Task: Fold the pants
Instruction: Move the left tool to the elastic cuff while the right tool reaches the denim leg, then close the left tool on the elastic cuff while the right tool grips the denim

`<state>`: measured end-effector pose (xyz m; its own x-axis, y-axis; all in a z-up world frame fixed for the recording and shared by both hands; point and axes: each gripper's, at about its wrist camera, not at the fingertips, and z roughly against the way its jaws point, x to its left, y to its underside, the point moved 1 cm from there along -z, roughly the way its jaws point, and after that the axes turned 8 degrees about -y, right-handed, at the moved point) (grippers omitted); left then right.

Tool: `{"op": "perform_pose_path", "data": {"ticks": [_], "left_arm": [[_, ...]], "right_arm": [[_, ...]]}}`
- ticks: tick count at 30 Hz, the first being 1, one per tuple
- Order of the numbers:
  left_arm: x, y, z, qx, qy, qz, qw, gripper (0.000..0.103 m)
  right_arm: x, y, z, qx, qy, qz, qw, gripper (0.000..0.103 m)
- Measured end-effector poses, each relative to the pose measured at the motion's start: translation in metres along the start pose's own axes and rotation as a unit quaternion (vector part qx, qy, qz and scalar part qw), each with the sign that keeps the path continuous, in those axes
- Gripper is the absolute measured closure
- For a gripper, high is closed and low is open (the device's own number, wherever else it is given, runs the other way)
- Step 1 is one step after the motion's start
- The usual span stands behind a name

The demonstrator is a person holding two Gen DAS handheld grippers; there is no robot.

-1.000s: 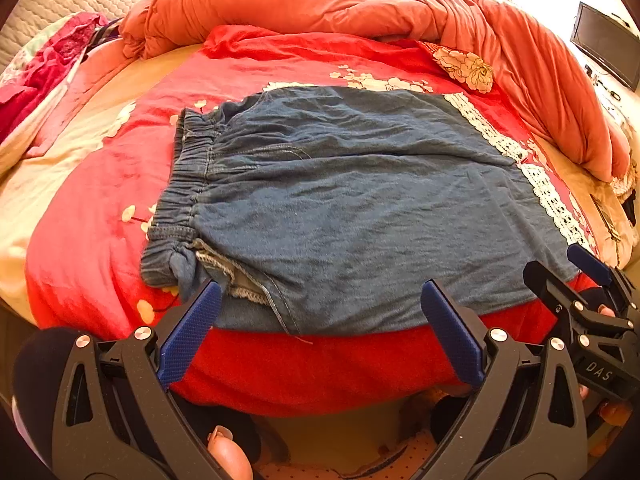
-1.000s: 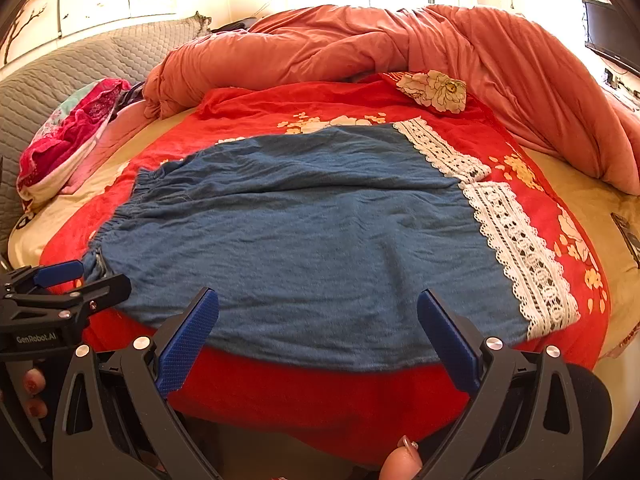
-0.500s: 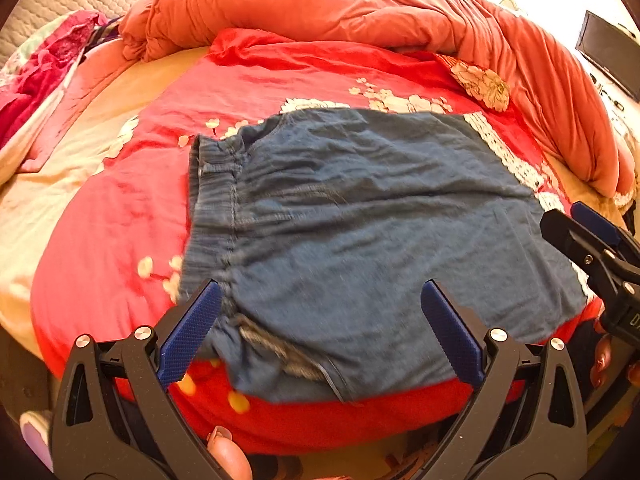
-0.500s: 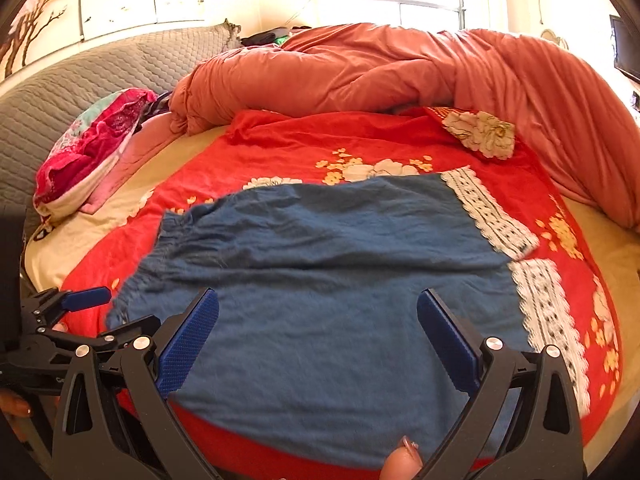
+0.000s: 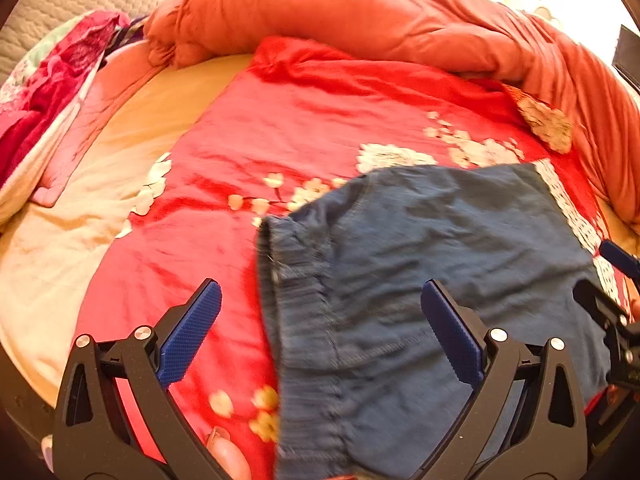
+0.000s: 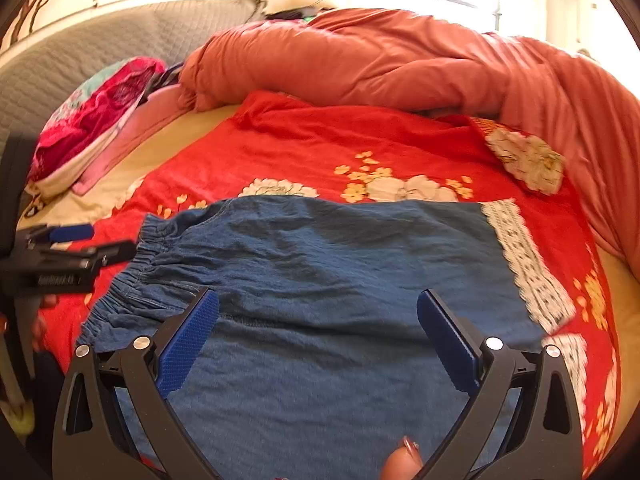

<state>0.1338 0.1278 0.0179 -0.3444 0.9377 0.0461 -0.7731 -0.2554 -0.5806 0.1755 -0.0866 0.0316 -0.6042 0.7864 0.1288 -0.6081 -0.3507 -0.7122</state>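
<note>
Blue denim pants with white lace hems lie flat on a red flowered blanket, the elastic waistband to the left. My left gripper hangs open over the waistband end, one pad over the blanket, the other over the denim. Over the middle of the pants my right gripper is open too, nothing between its pads. Each gripper shows at the edge of the other's view: the right gripper and the left gripper.
A bunched orange duvet runs along the back and right of the bed. A pink and red pile of clothes lies at the left beside a grey quilted headboard. Cream sheet shows left of the blanket.
Both grippers have moved forward over the bed and above the pants; the left one also shifted left toward the waistband. The pants lie as before. Both grippers stayed open.
</note>
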Motion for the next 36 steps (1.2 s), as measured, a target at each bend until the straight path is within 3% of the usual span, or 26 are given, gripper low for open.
{"op": "perform_pose_path", "data": {"ticks": [6,11,13,15,18,20,23,25,27,32,36], "left_arm": [[0.020,-0.010,-0.039,0.036,-0.002,0.023,0.9991,0.009],[0.026,-0.014,-0.061,0.059,0.000,0.016,0.9982,0.009],[0.028,-0.017,-0.066,0.056,-0.007,0.016,0.9983,0.009],[0.033,-0.021,-0.070,0.055,0.017,0.028,0.9980,0.009],[0.035,-0.025,-0.076,0.047,0.018,0.031,0.9983,0.009],[0.032,-0.026,-0.084,0.055,0.014,0.013,0.9983,0.015],[0.031,-0.026,-0.093,0.071,0.038,0.019,0.9966,0.031],[0.030,-0.028,-0.092,0.064,0.050,0.017,0.9965,0.056],[0.030,-0.029,-0.093,0.065,0.060,0.018,0.9959,0.072],[0.029,-0.030,-0.076,0.037,0.059,0.008,0.9975,0.077],[0.023,-0.031,-0.059,0.003,0.047,-0.018,0.9987,0.078]], "right_arm": [[-0.007,-0.018,-0.037,0.038,-0.042,-0.002,0.998,0.004],[-0.012,-0.029,-0.068,0.060,-0.038,0.011,0.997,0.004],[-0.014,-0.037,-0.079,0.063,-0.039,0.019,0.997,0.004],[-0.015,-0.045,-0.090,0.066,-0.038,0.032,0.997,0.004],[-0.016,-0.060,-0.111,0.077,-0.032,0.058,0.995,0.004],[-0.016,-0.070,-0.128,0.086,-0.035,0.072,0.993,0.004],[-0.015,-0.082,-0.152,0.103,-0.037,0.090,0.990,0.004],[-0.011,-0.086,-0.165,0.118,-0.043,0.103,0.987,0.004],[-0.007,-0.090,-0.178,0.131,-0.051,0.113,0.983,0.004],[0.004,-0.098,-0.198,0.160,-0.078,0.161,0.971,0.004],[0.002,-0.107,-0.204,0.154,-0.098,0.181,0.966,0.005]]}}
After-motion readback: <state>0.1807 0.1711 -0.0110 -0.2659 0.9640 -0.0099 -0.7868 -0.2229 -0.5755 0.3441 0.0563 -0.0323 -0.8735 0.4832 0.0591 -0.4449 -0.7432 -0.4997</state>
